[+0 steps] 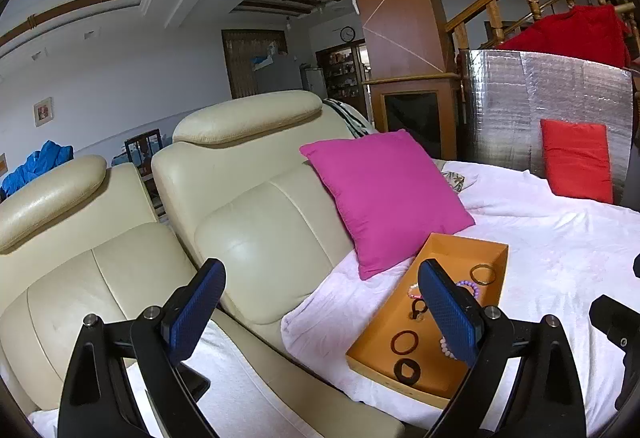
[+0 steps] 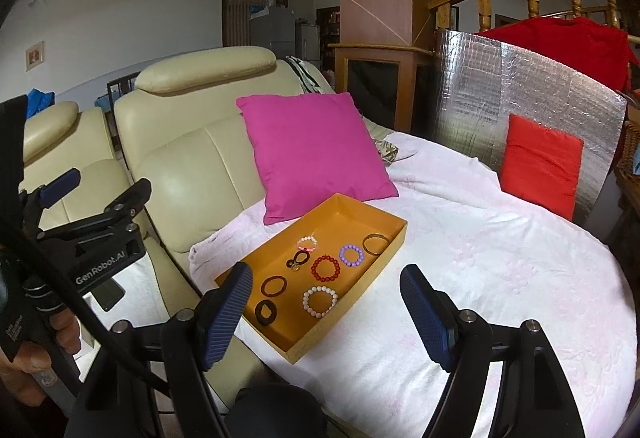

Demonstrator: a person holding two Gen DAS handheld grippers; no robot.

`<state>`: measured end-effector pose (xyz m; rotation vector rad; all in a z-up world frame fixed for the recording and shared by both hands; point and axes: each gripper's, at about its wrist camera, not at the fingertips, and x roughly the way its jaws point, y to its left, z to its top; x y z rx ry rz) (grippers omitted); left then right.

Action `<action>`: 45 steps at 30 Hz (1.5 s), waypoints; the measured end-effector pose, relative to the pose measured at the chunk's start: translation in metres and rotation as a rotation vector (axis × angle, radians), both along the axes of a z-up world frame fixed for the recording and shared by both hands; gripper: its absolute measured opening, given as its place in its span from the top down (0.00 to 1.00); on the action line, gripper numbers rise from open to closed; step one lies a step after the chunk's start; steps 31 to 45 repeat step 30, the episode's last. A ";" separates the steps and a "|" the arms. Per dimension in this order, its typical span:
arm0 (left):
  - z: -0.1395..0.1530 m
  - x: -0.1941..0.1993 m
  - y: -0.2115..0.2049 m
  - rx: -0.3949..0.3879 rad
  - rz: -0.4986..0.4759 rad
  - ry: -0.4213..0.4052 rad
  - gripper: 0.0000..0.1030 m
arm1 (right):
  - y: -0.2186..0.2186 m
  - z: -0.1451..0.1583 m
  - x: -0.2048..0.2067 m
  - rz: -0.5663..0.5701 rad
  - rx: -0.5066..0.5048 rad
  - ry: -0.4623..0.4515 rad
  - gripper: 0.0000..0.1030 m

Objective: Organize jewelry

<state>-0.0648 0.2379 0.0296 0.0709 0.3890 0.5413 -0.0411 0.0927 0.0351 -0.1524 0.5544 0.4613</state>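
Ahead of and slightly left of the right gripper (image 2: pixel 326 312), jaws apart and empty, the orange tray (image 2: pixel 394 242) lies on the white blanket (image 2: pixel 500 258), its long axis running away toward the pink cushion (image 2: pixel 312 153); the bracelets (image 2: pixel 325 268) lie inside; the left gripper (image 1: pixel 320 312), likewise agape, seems farther off, the tray right of its line.

An orange rectangular cardboard tray (image 2: pixel 384 242) held a red bead bracelet (image 2: pixel 325 268) and, at its two o'clock, a purple bead bracelet (image 2: pixel 351 255); a magenta square cushion (image 2: pixel 316 153) lay at twelve.
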 end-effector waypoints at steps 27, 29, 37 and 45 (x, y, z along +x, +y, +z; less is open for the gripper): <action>-0.034 0.047 0.004 0.007 0.014 0.091 0.06 | 0.019 -0.047 0.074 0.012 0.027 0.100 0.23; -0.035 0.054 -0.009 0.017 -0.009 0.091 0.06 | 0.011 -0.048 0.076 0.003 0.043 0.098 0.23; -0.036 0.060 -0.020 0.023 -0.041 0.094 0.06 | 0.002 -0.049 0.078 -0.008 0.052 0.091 0.23; -0.036 0.060 -0.020 0.023 -0.041 0.094 0.06 | 0.002 -0.049 0.078 -0.008 0.052 0.091 0.23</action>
